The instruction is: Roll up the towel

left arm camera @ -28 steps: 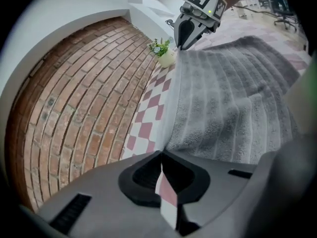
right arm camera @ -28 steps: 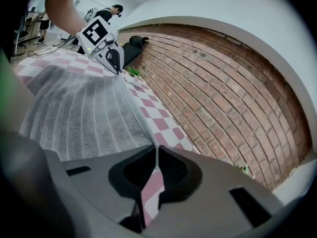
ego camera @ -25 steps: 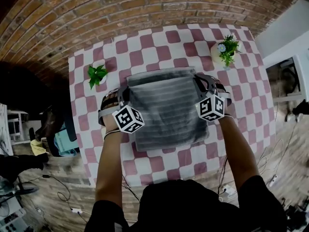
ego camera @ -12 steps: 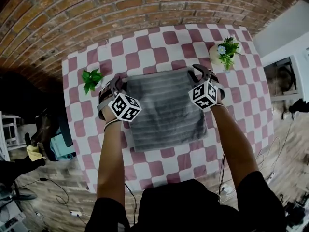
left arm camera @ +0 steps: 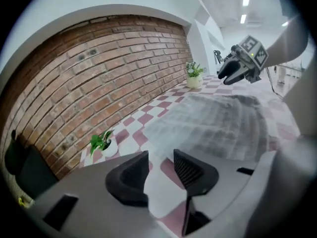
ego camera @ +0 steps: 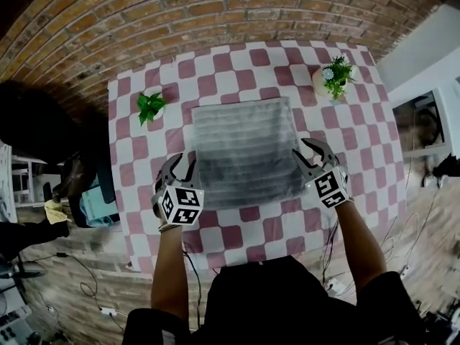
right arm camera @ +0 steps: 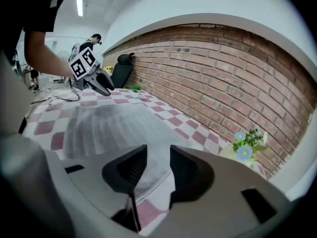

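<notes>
Checkered table point(ego camera: 215, 70) carries the towel point(ego camera: 244, 149) flat, centred. My left gripper point(ego camera: 181, 169) and right gripper point(ego camera: 309, 155), jaws just opening and seemingly empty, flank its near edge; uneven bites would skew the roll.

Three views sharing the towel point(ego camera: 246, 152)
Head view looked steeply down; both gripper views faced low across it from its near corners.

Open cloth point(ego camera: 215, 232) rings the towel point(ego camera: 244, 153) — leafy plant point(ego camera: 149, 106), flower pot point(ego camera: 334, 74) crowd far corners.
</notes>
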